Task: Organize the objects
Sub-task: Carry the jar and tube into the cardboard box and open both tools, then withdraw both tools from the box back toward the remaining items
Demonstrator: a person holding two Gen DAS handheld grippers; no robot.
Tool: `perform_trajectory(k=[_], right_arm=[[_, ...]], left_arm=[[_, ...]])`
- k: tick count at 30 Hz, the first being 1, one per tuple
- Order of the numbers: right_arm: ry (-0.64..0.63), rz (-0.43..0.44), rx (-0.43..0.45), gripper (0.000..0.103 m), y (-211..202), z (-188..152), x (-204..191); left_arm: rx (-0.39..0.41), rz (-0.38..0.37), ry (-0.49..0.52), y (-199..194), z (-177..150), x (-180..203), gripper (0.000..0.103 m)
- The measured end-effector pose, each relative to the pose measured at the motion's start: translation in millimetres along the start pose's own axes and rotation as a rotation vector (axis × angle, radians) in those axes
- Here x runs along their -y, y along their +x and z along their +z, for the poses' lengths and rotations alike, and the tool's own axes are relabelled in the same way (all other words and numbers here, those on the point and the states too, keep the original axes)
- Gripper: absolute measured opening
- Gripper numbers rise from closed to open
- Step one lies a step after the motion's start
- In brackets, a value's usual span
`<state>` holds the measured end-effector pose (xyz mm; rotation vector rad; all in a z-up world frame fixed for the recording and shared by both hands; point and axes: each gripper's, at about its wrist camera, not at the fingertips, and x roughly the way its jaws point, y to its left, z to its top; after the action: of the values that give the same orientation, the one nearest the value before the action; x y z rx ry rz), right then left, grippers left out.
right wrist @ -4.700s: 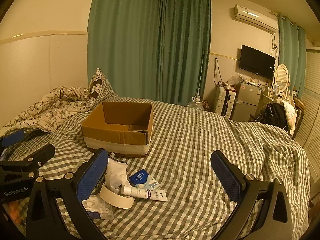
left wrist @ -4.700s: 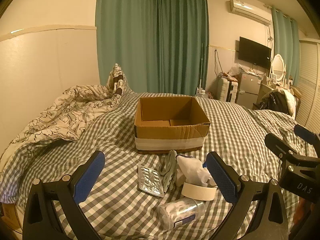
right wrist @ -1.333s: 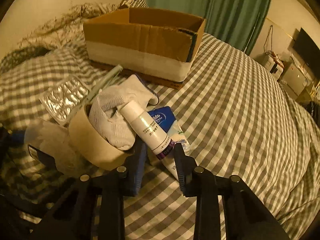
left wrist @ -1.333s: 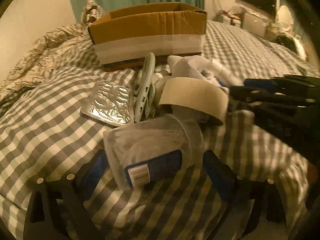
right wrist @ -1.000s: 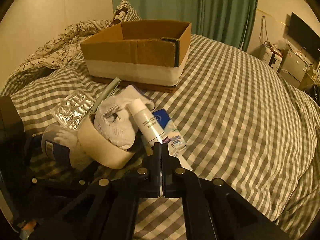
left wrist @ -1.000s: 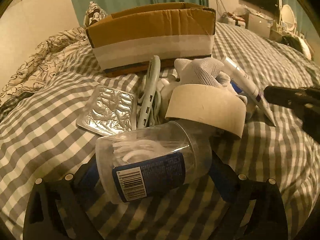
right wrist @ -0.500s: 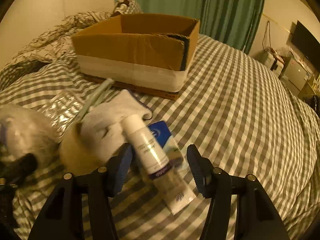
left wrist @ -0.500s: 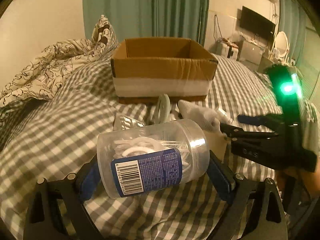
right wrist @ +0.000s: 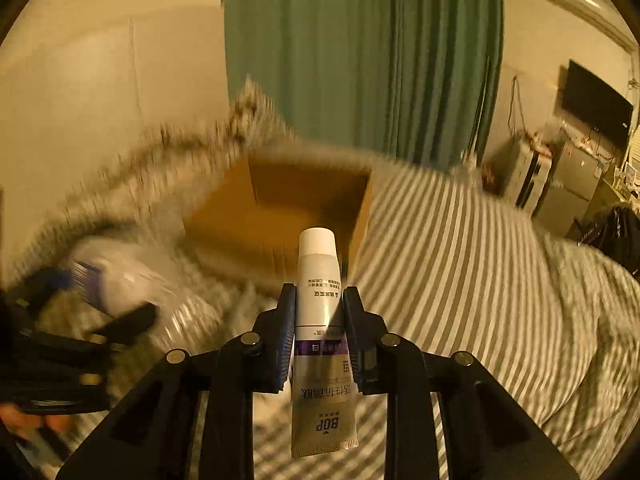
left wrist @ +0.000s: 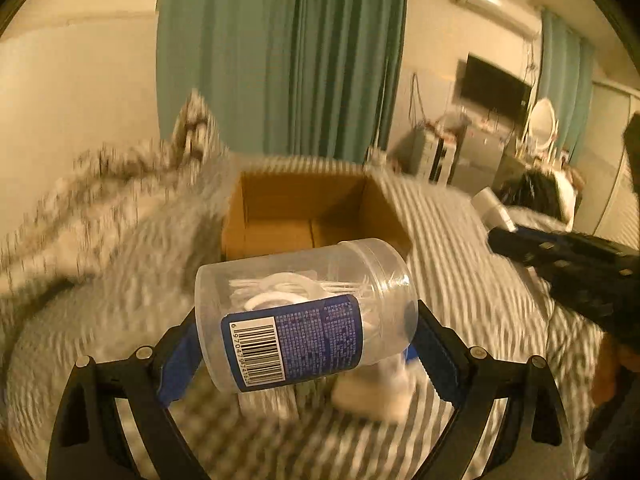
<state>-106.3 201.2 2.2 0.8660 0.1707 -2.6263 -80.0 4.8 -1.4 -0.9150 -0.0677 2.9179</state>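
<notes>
My left gripper (left wrist: pixel 306 326) is shut on a clear plastic jar (left wrist: pixel 304 312) with a blue label and white swabs inside, held sideways above the bed. My right gripper (right wrist: pixel 319 304) is shut on a white tube (right wrist: pixel 322 332) with a purple band, cap pointing forward. The open cardboard box (left wrist: pixel 316 216) sits on the checked bedspread ahead of both; it also shows in the right wrist view (right wrist: pixel 280 220) and looks empty. The right gripper with the tube shows at the right of the left wrist view (left wrist: pixel 560 256). The jar shows blurred at the left of the right wrist view (right wrist: pixel 116 284).
A crumpled floral duvet (left wrist: pixel 100 200) lies left of the box. A roll of tape (left wrist: pixel 372 396) and a foil pack (right wrist: pixel 188 316) lie blurred on the bed below. Green curtains (left wrist: pixel 280 56), a TV (left wrist: pixel 494 88) and furniture stand beyond the bed.
Both grippers have lifted off the bed toward the box. The left carries the jar higher. The right has closed on the tube and raised it from the pile.
</notes>
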Motion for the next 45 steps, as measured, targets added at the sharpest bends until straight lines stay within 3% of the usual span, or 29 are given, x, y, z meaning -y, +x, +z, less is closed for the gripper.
perform_trajectory(k=[6,9,12,16,20,24,25,26,27,28,33,39,45], right_arm=[[0.029,0.032,0.083,0.023,-10.1,82.1,1.3],[0.051,0.028,0.059,0.023,17.3,118.3,5.5],[0.085,0.046,0.012,0.023,57.8,145.3,11.6],[0.157,0.072,-0.047,0.023,123.3,148.2,20.0],[0.193,0.076,-0.137,0.023,189.7,123.8,25.2],[0.197,0.067,-0.152,0.026,218.4,104.4,33.6],[0.209,0.068,-0.142,0.042,218.1,103.5,35.1],[0.225,0.065,-0.123,0.067,215.1,103.5,38.2],[0.245,0.06,-0.095,0.074,209.8,103.8,41.8],[0.258,0.061,-0.077,0.075,203.4,104.0,47.0],[0.247,0.026,-0.034,0.075,155.6,117.5,55.2],[0.163,-0.039,0.03,0.075,65.0,126.8,53.3],[0.085,-0.061,0.071,0.075,-8.7,109.3,42.9]], left_arm=[[0.05,-0.044,-0.007,21.2,93.9,-9.8,0.096],[0.078,0.034,0.047,48.5,132.5,-12.2,0.096],[0.034,0.015,0.039,88.0,152.8,-22.3,0.096],[-0.025,0.002,0.08,144.1,138.3,-27.7,0.096],[-0.096,0.006,0.145,193.0,105.1,-25.3,0.096],[-0.168,-0.007,0.142,223.5,84.0,-28.5,0.097],[-0.183,-0.008,0.142,226.5,82.4,-29.4,0.097],[-0.189,-0.013,0.138,226.6,82.3,-30.3,0.097],[-0.176,-0.011,0.129,222.0,83.8,-30.7,0.099],[-0.16,-0.003,0.119,216.5,86.2,-31.3,0.103],[-0.082,0.023,0.088,171.7,107.8,-28.6,0.103],[-0.014,0.034,0.082,97.5,121.1,-16.4,0.103],[-0.005,0.066,0.108,43.4,92.5,-6.6,0.103]])
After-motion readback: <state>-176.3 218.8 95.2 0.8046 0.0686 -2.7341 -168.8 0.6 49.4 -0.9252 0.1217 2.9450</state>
